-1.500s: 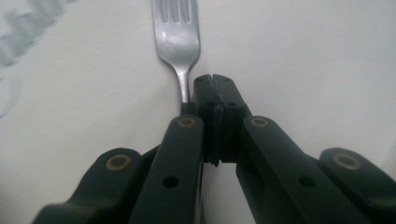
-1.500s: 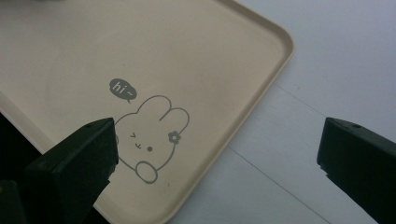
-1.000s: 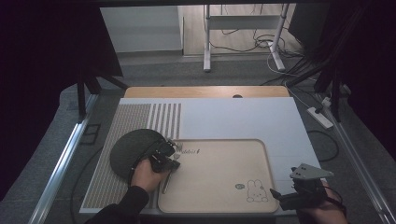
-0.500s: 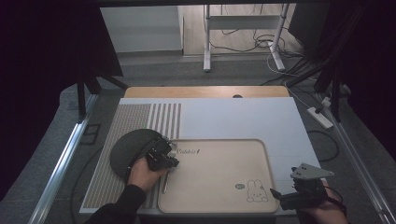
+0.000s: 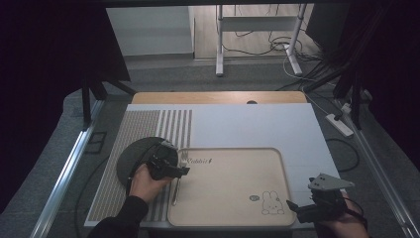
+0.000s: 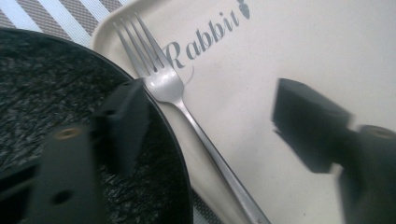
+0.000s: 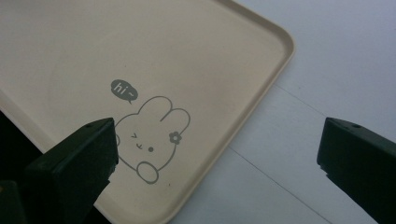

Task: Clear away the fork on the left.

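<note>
both jaws gape, grasping nothing: left gripper (image 6: 205,126) straddles the fork (image 6: 187,116) on the tray (image 6: 280,56), likely to lift it; right gripper (image 7: 215,163) idles.

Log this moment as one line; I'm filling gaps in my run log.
left hand-held gripper: open over fork | fork: on tray beside dark plate | right hand-held gripper: open at tray corner

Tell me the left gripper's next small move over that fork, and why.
Probably lower and close. The left gripper is open, its jaws either side of the fork, which lies along the tray edge beside the dark plate, not yet gripped.
</note>
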The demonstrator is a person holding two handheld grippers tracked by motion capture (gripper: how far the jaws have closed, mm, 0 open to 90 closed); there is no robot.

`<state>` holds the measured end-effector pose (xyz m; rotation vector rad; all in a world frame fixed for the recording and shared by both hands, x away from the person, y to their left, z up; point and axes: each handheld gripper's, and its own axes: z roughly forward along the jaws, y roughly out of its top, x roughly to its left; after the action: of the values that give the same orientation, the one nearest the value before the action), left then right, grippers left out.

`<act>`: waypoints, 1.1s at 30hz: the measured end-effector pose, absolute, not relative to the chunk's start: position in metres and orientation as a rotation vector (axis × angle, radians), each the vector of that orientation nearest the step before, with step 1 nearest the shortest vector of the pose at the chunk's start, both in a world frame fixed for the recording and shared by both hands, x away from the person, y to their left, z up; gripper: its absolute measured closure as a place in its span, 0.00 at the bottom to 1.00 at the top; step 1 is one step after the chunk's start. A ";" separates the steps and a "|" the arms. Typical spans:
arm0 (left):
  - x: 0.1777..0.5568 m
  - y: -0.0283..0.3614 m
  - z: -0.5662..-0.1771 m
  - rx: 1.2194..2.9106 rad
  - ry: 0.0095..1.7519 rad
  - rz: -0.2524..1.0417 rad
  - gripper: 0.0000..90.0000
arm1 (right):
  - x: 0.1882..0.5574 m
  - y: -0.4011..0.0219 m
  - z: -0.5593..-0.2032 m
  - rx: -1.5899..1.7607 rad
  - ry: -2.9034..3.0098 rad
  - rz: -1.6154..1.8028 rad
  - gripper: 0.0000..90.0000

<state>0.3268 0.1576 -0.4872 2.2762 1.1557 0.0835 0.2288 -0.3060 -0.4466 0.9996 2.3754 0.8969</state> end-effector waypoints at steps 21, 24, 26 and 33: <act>0.313 0.180 -0.478 2.158 1.082 0.152 0.00 | 0.229 -0.306 -0.446 1.009 2.374 0.895 0.00; 0.310 0.183 -0.478 2.154 1.078 0.164 0.00 | 0.229 -0.306 -0.446 1.008 2.374 0.894 0.00; 0.307 0.185 -0.478 2.153 1.074 0.180 0.00 | 0.229 -0.306 -0.446 1.009 2.374 0.894 0.00; 0.297 0.189 -0.474 2.129 1.009 0.167 0.00 | 0.229 -0.306 -0.446 1.010 2.373 0.896 0.00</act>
<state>0.2971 0.1890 -0.4739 2.1294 1.0087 0.1666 0.2292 -0.3063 -0.4465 1.0101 2.3729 0.8955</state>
